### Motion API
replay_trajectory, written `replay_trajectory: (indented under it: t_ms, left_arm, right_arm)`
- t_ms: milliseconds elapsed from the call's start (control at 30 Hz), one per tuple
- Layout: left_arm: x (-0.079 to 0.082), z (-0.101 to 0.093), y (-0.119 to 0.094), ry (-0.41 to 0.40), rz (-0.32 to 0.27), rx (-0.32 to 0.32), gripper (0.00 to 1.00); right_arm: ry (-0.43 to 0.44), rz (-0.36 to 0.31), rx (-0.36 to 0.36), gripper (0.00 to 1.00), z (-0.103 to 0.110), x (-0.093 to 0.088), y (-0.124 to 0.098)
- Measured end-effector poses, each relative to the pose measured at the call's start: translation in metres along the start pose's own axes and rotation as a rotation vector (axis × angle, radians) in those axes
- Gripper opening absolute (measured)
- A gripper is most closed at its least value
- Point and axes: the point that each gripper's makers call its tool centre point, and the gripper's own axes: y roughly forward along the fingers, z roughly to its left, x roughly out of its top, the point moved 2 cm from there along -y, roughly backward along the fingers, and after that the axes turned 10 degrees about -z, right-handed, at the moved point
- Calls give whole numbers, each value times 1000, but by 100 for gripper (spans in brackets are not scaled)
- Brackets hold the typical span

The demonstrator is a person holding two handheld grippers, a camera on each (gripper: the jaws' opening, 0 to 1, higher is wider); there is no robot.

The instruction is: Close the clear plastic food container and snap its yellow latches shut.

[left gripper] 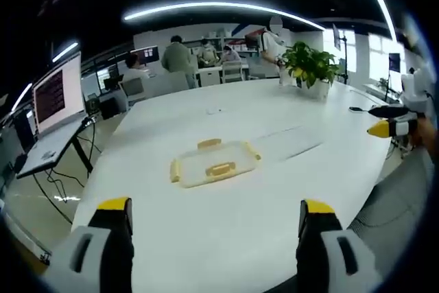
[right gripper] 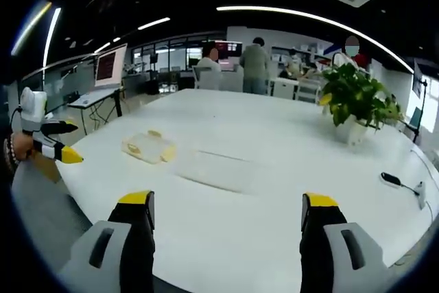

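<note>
From my left claw [left gripper: 216,217], spread wide and empty, the container [left gripper: 215,162] lay straight ahead on the white worktop [left gripper: 274,190], long axis crosswise to my line of approach. My right claw [right gripper: 226,214], equally wide and empty, had it well off to its left, so I judged the left nearer.

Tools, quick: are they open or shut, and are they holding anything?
Left tool: open, holding nothing, back from the container.
Right tool: open, holding nothing, over the table.
</note>
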Motion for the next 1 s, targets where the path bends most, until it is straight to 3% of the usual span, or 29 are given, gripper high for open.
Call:
replay_trajectory:
  t_ms: [1000]
  left_arm:
    - [-2,-1,1,17,10,-7,99]
  right_arm:
    - [-2,12,7,84,1,-2,1]
